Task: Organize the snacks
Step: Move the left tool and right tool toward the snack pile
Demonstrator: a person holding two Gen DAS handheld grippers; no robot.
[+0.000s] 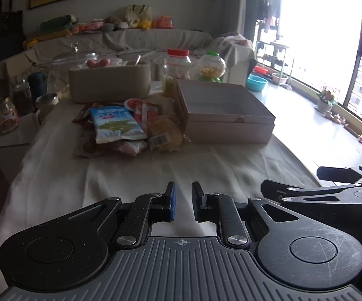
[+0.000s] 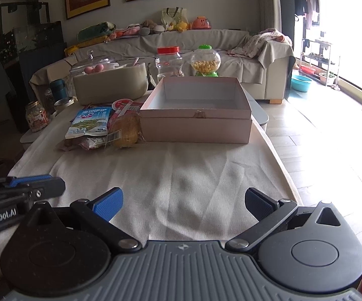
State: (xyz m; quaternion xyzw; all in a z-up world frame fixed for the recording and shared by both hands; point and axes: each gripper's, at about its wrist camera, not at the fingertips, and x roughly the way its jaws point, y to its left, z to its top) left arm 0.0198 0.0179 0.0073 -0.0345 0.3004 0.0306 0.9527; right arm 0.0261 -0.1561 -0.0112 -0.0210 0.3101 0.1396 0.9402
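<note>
Both fingers of the left gripper (image 1: 183, 202) stand drawn almost together with only a thin gap and nothing between them, while the right gripper (image 2: 183, 204) has its blue-padded fingers (image 2: 108, 204) spread wide and empty; both hang over bare cloth at the near end of the table.

A heap of snack packets (image 2: 100, 128) lies further along the cloth-covered table (image 2: 181, 180), left of the middle. On top is a blue and white packet (image 2: 90, 121) printed with green stalks, and beside it a clear-wrapped yellowish bun (image 2: 127, 131) with a barcode label. The bun's right side lies just beside, perhaps touching, an open pink box (image 2: 196, 120), whose inside is bare.

Behind the heap stands a beige oval bin (image 2: 110, 85). Behind the box are a clear jar with a red lid (image 2: 168, 61) and a green-topped globe dispenser (image 2: 205, 61) holding yellow balls. Several smaller jars (image 2: 36, 116) stand at the table's left edge. A covered sofa (image 2: 206, 42) runs along the back wall.
</note>
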